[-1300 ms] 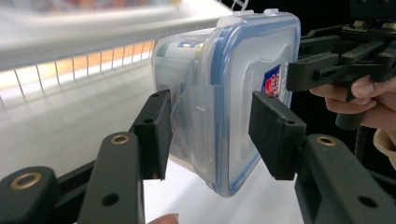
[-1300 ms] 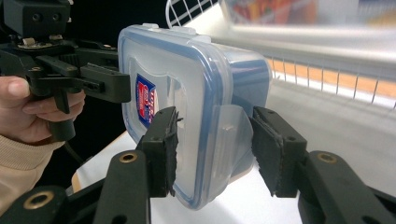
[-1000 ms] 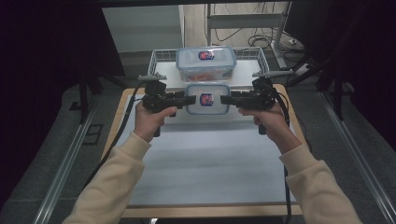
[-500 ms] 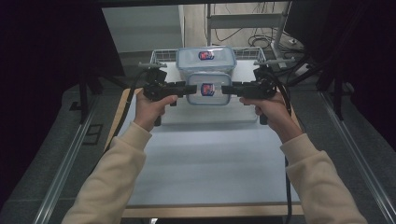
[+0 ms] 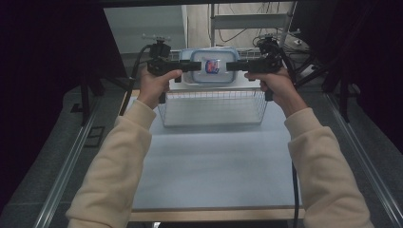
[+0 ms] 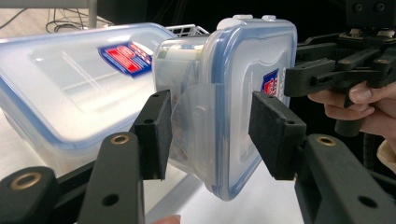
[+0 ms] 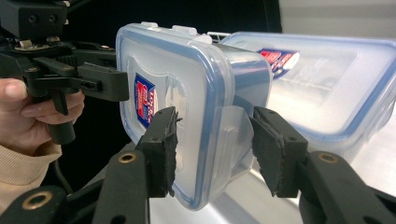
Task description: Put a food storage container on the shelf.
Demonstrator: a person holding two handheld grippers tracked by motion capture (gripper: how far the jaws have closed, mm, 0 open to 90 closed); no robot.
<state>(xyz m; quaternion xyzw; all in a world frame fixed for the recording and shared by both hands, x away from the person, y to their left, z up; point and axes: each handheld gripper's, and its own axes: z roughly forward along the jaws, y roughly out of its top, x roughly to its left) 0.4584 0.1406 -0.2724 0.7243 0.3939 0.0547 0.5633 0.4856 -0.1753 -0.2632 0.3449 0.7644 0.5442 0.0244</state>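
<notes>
Small container (image 5: 209,66) between both tongs, above the wire basket (image 5: 212,108)

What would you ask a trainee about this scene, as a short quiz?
1. True or false: the small plastic container has no lid on.
2. What holds it up? A: the left gripper alone. B: the left gripper and the right gripper, one at each end. C: a bare hand.
3. Fill in: the lid of the larger container behind it has a ___ rim.
Key: 1 false; 2 B; 3 blue.
</notes>
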